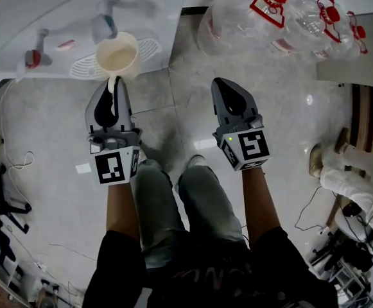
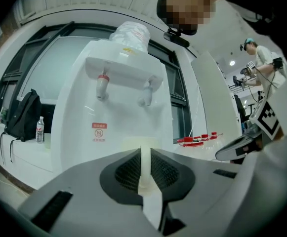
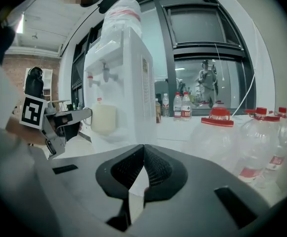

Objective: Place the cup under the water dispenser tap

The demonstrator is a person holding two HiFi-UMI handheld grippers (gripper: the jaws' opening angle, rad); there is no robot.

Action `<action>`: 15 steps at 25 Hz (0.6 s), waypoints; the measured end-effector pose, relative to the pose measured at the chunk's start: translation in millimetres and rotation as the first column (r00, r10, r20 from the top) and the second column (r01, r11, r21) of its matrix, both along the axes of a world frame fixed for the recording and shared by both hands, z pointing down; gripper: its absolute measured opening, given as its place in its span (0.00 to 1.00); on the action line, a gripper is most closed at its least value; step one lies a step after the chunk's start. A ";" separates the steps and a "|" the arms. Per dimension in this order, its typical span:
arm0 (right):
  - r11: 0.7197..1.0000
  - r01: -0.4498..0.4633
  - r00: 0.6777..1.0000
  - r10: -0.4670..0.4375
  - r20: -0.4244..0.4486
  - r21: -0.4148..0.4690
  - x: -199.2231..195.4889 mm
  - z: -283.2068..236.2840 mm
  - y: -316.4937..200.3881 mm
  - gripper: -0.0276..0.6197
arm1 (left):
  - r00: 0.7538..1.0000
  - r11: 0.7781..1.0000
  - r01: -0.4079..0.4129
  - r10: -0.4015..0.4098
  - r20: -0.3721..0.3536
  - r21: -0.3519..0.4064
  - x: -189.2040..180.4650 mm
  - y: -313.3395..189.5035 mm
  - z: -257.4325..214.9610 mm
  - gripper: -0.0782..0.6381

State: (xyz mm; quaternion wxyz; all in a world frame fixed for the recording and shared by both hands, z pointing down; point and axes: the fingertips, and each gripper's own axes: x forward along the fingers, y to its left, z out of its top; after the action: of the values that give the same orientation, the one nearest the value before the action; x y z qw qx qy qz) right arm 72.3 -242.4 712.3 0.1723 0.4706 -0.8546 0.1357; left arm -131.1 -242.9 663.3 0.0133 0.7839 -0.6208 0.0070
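Note:
A cream cup (image 1: 117,55) hangs in front of the white water dispenser (image 1: 51,11), over its round drip grille (image 1: 149,45). My left gripper (image 1: 113,83) is shut on the cup's thin handle (image 2: 144,164), and the cup body (image 2: 133,144) sits just past the jaws. The red tap (image 2: 102,86) and the grey tap (image 2: 146,95) stand above the cup. From the right gripper view the cup (image 3: 104,118) is beside the dispenser (image 3: 121,78), below its taps. My right gripper (image 1: 221,87) is to the right of the left one, jaws shut (image 3: 142,168) with nothing in them.
Large clear water jugs with red caps (image 1: 282,11) lie right of the dispenser (image 3: 222,137). Small bottles (image 3: 182,105) stand on the sill. A black backpack (image 2: 22,115) rests on the left counter. A seated person (image 1: 359,194) is at the right, and cables (image 1: 13,165) trail on the floor.

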 end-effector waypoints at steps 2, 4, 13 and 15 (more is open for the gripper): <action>1.000 -0.002 1.000 0.002 -0.008 -0.015 4.5 6.5 1.8 0.06 | 1.000 1.000 -0.002 0.002 -0.006 0.006 2.2 -0.5 2.1 0.17; 1.000 -0.003 1.000 0.003 -0.014 -0.023 6.7 9.1 1.9 0.06 | 1.000 1.000 0.001 -0.001 -0.017 0.006 2.8 -0.9 4.3 0.17; 0.999 -0.002 1.000 0.000 -0.031 -0.049 8.8 16.0 2.0 0.06 | 1.000 1.000 -0.011 0.011 -0.012 0.006 4.7 -4.6 8.4 0.17; 1.000 -0.007 1.000 0.007 -0.007 -0.017 5.2 12.5 -0.5 0.06 | 1.000 1.000 -0.014 0.015 -0.025 0.016 6.2 -4.9 7.0 0.17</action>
State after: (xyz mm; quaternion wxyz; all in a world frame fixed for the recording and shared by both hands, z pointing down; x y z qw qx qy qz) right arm 77.5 -243.0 724.9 0.1787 0.4725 -0.8513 0.1418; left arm -125.0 -247.8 670.3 0.0146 0.7884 -0.6149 -0.0077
